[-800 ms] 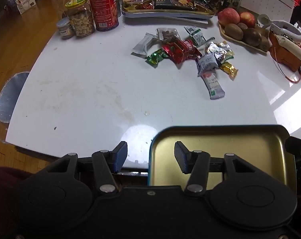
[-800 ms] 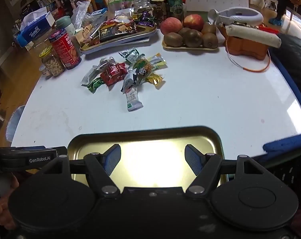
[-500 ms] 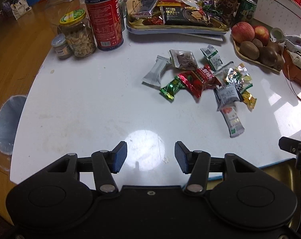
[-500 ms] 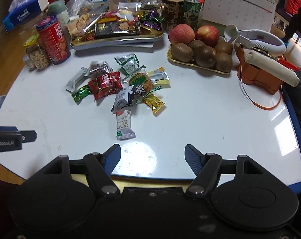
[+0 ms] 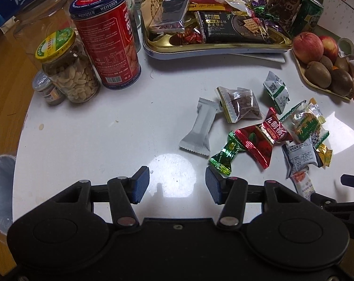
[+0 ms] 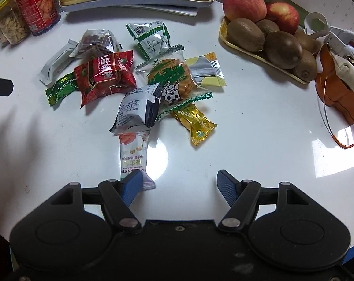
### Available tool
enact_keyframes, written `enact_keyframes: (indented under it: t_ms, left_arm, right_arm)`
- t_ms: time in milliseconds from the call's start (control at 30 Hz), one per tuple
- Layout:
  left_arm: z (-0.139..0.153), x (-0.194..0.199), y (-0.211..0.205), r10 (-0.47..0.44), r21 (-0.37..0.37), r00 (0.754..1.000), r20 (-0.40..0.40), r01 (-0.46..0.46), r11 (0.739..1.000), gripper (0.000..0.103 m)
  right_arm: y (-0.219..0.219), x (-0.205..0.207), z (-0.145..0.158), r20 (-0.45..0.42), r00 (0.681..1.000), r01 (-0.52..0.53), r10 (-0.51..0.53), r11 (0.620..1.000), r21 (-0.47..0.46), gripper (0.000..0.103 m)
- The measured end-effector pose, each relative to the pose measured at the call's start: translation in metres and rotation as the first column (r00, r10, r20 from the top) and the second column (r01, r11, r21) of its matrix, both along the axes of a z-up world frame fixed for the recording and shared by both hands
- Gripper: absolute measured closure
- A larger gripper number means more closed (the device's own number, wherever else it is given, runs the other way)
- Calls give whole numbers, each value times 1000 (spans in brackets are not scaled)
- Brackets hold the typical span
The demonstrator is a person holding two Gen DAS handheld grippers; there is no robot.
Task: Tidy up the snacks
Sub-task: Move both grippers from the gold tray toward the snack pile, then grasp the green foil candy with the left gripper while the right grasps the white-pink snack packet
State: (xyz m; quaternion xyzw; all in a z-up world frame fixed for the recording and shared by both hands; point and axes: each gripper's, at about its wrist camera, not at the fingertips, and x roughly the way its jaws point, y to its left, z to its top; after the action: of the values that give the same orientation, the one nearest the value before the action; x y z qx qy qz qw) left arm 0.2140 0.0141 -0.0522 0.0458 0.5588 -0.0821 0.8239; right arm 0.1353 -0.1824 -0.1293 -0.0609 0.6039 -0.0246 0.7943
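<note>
Both grippers hang over the white table (image 5: 87,126) with nothing in them. The left gripper (image 5: 177,185) has its jaws spread over bare tabletop, and the green twist candy (image 5: 226,155) sits just off its right pad, at about 1 o'clock. The right gripper (image 6: 179,188) is spread wide, with the tail of the long white snack stick (image 6: 133,157) right at its left pad, though I can't tell if they touch. The rest of the loose snack pile (image 6: 139,77) is at 11 to 12 o'clock from there: red packets (image 6: 104,75), a cookie pack (image 6: 171,79), a gold candy (image 6: 195,123). The full snack tray (image 5: 214,46) sits at the table's far side, 12 o'clock, with the fruit plate (image 6: 266,57) at 2 o'clock.
</note>
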Motion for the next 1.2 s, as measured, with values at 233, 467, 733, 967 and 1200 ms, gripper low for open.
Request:
enact_keyframes:
  t_ms: [233,467,733,967,1200]
  left_arm:
    - [-8,25,-14,-90,-54,996,-26,88,995,45]
    - [-24,47,-28,-137,-112,984,-110,125,986,45]
    - [-19,39,-45,-221,-167,969,-105,202,965,44]
    - [-34,46,-57,-272,-116,955,-120,259,959,44]
    - [-47,46,-66,-303,-67,938,-167,296,953,45]
  right_arm:
    - [6,11,3,27,1000,3,-3,1000,-24,29]
    - [-6,10,9,44,997,60,-62,997,40,29]
    - [-9,15,6,30,996,80,-82,995,66,29]
    - [-5,15,4,10,997,72,-73,994,81,29]
    - [-7,18,3,12,997,71,-72,995,77,29]
